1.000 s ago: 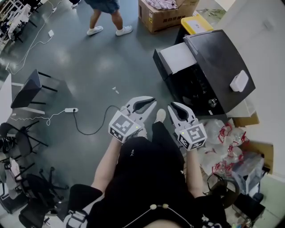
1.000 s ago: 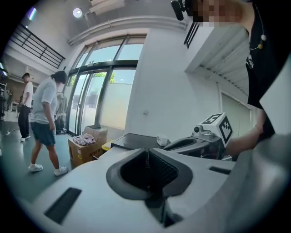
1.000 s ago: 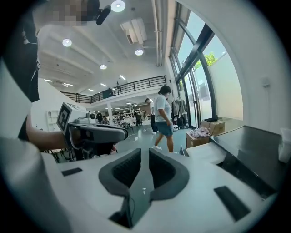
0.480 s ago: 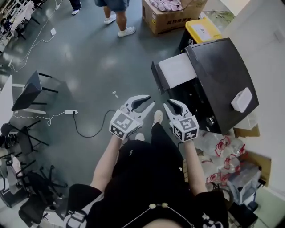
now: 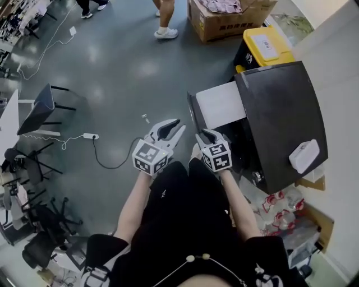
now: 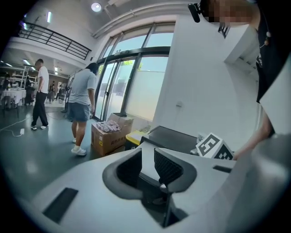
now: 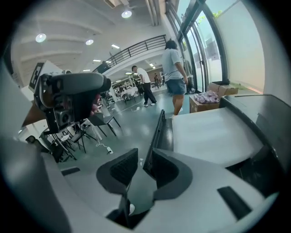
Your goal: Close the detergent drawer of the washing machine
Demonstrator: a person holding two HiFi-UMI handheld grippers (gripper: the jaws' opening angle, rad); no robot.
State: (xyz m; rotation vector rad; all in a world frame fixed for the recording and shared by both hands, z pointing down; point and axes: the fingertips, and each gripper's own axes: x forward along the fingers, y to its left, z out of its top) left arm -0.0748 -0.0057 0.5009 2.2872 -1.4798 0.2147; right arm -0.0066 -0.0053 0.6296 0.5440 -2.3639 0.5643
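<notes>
The black washing machine [image 5: 280, 112] stands at the right of the head view. Its detergent drawer [image 5: 220, 105] is pulled out to the left, pale on top, with a black front panel [image 5: 192, 110]. My right gripper [image 5: 206, 134] sits just below the panel's near corner with its jaws opening. In the right gripper view the panel [image 7: 158, 132] runs away from the gap of the right gripper [image 7: 142, 166], and the pads press on nothing. My left gripper [image 5: 180, 124] hangs open left of the drawer. In the left gripper view the left gripper [image 6: 148, 159] is empty, pointing at the machine [image 6: 175, 139].
A yellow bin [image 5: 263, 45] and a cardboard box [image 5: 224, 17] stand beyond the machine. A white object [image 5: 304, 155] lies on its top. Plastic bags [image 5: 275, 202] lie at the right. A power strip with cable [image 5: 90, 136] and a chair [image 5: 39, 109] are at the left. A person's feet [image 5: 168, 32] are at the top.
Both grippers have moved down and forward toward the drawer's front panel. The left jaws have opened from shut, and the right jaws stand wider.
</notes>
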